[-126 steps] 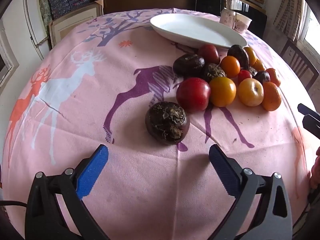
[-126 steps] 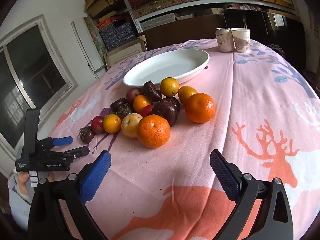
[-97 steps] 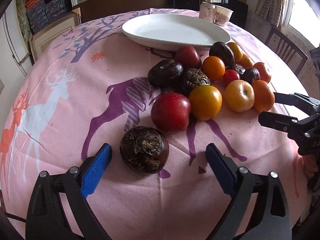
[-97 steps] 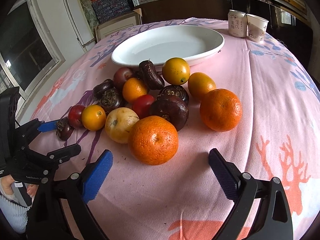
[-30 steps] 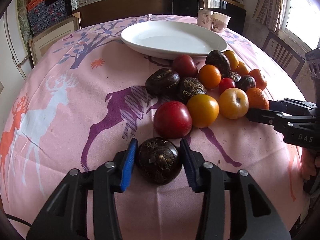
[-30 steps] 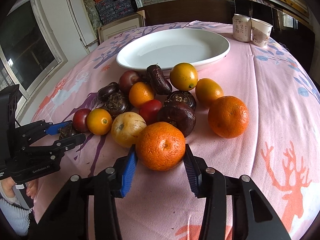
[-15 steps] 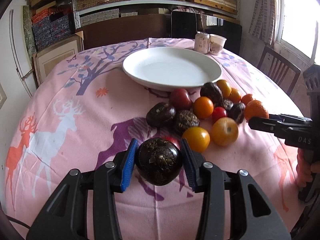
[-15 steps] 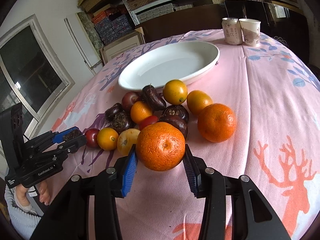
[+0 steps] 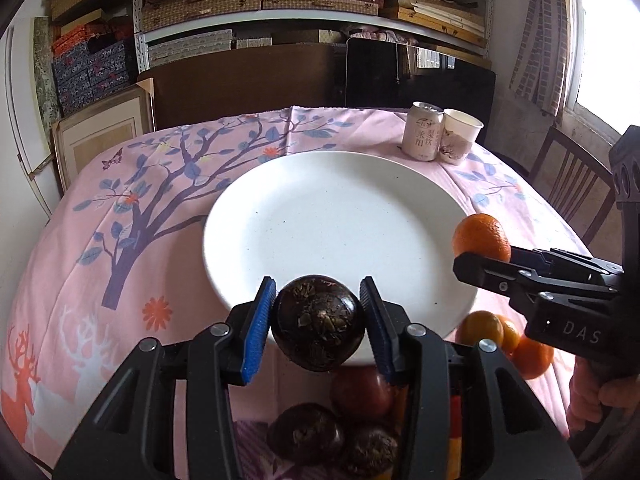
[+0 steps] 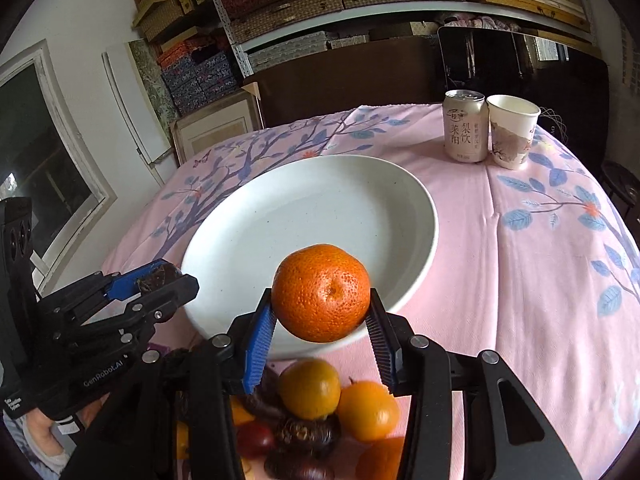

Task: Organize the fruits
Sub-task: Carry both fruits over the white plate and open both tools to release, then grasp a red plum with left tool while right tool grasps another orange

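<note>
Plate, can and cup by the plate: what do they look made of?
Plate: looks like glazed ceramic, white with fine specks and a soft sheen; melamine can't be ruled out.
Can: probably aluminium, given the silvery rim and pull-tab top; printed cream wrap, matte.
Cup: likely paper, with a thin rolled rim, matte white inside and a printed outside.

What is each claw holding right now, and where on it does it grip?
Left claw: dark brown round fruit, pinched across its sides. Right claw: orange, pinched at its lower sides.
</note>
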Demonstrator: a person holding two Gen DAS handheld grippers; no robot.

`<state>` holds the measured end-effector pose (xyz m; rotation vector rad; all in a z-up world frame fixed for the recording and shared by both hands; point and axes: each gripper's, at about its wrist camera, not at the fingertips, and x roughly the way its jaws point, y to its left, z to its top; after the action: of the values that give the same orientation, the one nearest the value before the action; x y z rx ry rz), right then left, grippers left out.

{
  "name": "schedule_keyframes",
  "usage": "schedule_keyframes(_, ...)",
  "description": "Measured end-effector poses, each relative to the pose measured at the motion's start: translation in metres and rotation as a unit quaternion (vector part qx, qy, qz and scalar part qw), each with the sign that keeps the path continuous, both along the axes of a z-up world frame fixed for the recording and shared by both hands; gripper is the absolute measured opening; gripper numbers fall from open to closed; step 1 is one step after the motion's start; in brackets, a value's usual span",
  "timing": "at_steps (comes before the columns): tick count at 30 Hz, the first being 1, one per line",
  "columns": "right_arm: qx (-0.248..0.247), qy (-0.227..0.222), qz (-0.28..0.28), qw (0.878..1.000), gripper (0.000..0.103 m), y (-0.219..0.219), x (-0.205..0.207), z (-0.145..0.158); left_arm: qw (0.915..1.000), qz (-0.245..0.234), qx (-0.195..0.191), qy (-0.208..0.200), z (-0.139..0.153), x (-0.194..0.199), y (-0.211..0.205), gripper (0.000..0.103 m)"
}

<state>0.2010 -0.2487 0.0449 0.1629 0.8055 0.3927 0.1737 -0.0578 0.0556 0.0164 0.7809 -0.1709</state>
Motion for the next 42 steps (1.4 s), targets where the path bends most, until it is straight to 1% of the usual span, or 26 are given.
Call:
schedule_keyframes(2, 0.003, 0.019, -0.002, 1.0, 0.047, -0.002, 0.011, -0.01, 0.9999, -0.001, 0.002, 0.011, -0.01, 0.009, 0.001, 0.046)
schedule_keyframes(3, 0.007, 0.018, 0.002, 1.0, 0.047, -0.004, 0.013, -0.012, 0.9999, -0.002, 0.007, 0.015, -0.014, 0.012, 0.002, 0.054)
schedule_keyframes(4, 0.008, 0.014, 0.003, 1.0, 0.049, -0.005, 0.012, -0.011, 0.9999, -0.001, 0.003, 0.017, -0.014, 0.012, 0.005, 0.061)
schedule_keyframes(5, 0.011, 0.01, 0.0, 1.0, 0.056, -0.006, 0.01, -0.01, 0.9999, -0.001, -0.011, 0.011, -0.012, 0.01, 0.009, 0.065)
schedule_keyframes(6, 0.016, 0.004, -0.002, 1.0, 0.064, -0.008, 0.007, -0.007, 0.9998, 0.002, -0.018, 0.002, -0.009, 0.007, 0.012, 0.079)
schedule_keyframes(7, 0.021, -0.001, -0.002, 1.0, 0.064, -0.01, 0.004, -0.006, 0.9998, 0.008, -0.016, -0.005, -0.007, 0.004, 0.015, 0.088)
schedule_keyframes(10, 0.023, -0.011, -0.007, 1.0, 0.064, -0.012, -0.002, -0.004, 0.9998, 0.012, 0.0, -0.016, -0.005, -0.002, 0.015, 0.088)
schedule_keyframes(14, 0.028, -0.013, -0.018, 0.999, 0.064, -0.021, -0.009, -0.005, 0.9997, 0.011, 0.0, -0.021, -0.004, -0.01, 0.017, 0.088)
schedule_keyframes(17, 0.021, -0.028, -0.025, 0.999, 0.064, -0.024, -0.018, -0.002, 0.9993, 0.017, 0.004, -0.032, -0.001, -0.019, 0.02, 0.088)
schedule_keyframes(20, 0.016, -0.048, -0.029, 0.998, 0.068, -0.027, -0.031, 0.002, 0.9991, 0.024, -0.002, -0.036, -0.001, -0.027, 0.027, 0.089)
schedule_keyframes(23, 0.012, -0.058, -0.039, 0.997, 0.071, -0.035, -0.044, 0.003, 0.9988, 0.036, -0.008, -0.032, -0.006, -0.039, 0.036, 0.092)
schedule_keyframes(26, 0.017, -0.052, -0.05, 0.997, 0.071, -0.046, -0.057, -0.003, 0.9984, 0.048, -0.012, -0.027, -0.011, -0.054, 0.045, 0.093)
schedule_keyframes(29, 0.02, -0.038, -0.069, 0.997, 0.071, -0.058, -0.067, -0.01, 0.9974, 0.061, -0.021, -0.033, -0.011, -0.07, 0.055, 0.094)
schedule_keyframes(33, 0.034, -0.011, -0.084, 0.996, 0.071, -0.074, -0.083, -0.024, 0.9956, 0.071, -0.051, -0.034, -0.013, -0.095, 0.07, 0.094)
schedule_keyframes(36, 0.048, -0.004, -0.09, 0.995, 0.071, -0.083, -0.093, -0.028, 0.9948, 0.067, -0.072, -0.028, -0.017, -0.112, 0.076, 0.095)
schedule_keyframes(38, 0.05, -0.005, -0.092, 0.994, 0.071, -0.085, -0.098, -0.028, 0.9948, 0.06, -0.078, -0.024, -0.018, -0.12, 0.075, 0.095)
schedule_keyframes(42, 0.043, 0.0, -0.08, 0.996, 0.071, -0.079, -0.102, -0.03, 0.9968, 0.039, -0.068, -0.018, -0.021, -0.131, 0.066, 0.095)
